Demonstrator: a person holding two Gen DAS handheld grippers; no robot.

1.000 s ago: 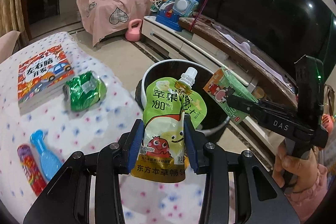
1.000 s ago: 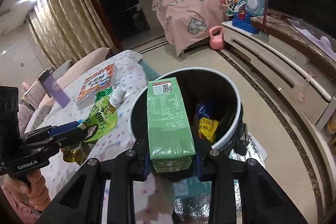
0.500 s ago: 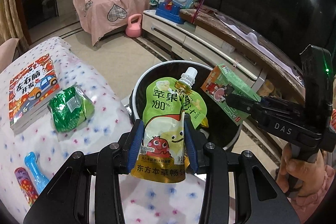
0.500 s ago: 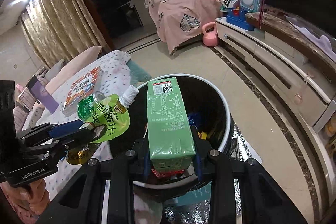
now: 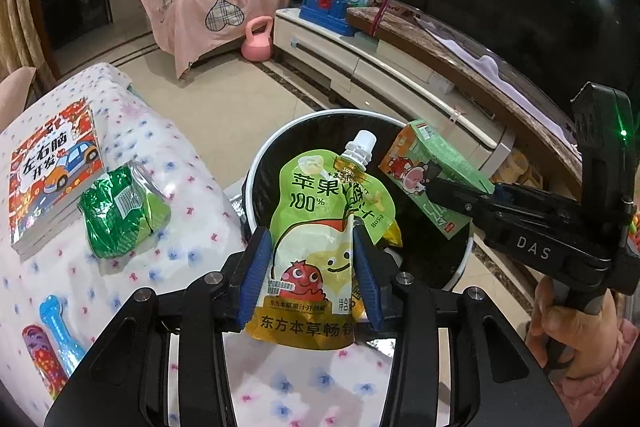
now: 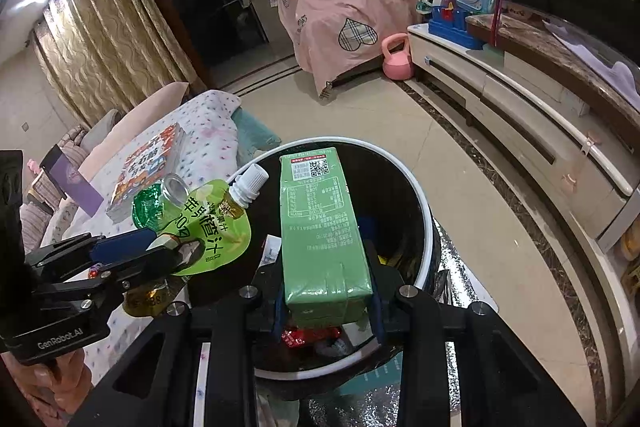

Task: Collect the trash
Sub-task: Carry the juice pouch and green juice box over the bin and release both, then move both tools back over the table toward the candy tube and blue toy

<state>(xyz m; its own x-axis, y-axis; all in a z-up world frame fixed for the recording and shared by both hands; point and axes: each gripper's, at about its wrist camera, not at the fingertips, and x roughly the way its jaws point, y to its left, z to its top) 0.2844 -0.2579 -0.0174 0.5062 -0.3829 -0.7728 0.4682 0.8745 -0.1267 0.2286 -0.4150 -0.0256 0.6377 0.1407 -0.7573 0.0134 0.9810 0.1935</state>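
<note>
- The bin (image 5: 362, 163), black inside with a white rim, stands on the floor just past the edge of the table (image 5: 168, 163); in both views its mouth lies ahead of and below the jaws, and some wrappers already lie inside.
- The carton (image 6: 324, 231), a green drink box, stands with its long axis running away from the right gripper (image 6: 326, 311), its far end out over the bin's mouth. The jaws are narrow and clamp its near end on both sides.
- The pouch (image 5: 324, 227), a green and yellow juice pack with a white spout, points spout-first toward the bin from the left gripper (image 5: 310, 279). Its upper half overlaps the near rim, while its bottom edge hangs over the table's edge.
- The left jaws have just been opening. The pouch sits between the blue pads, which look to touch its edges only lightly; whether they grip it firmly cannot be told.
- Judged from this, both pieces are set to drop, and the carton sits deeper over the opening than the pouch. The pouch may need a little more reach forward, or it could catch the rim or fall on the table.
- A green wrapper (image 5: 122, 213) lies on the table to the left, nearer the left hand, and looks like the next piece to collect.
</note>
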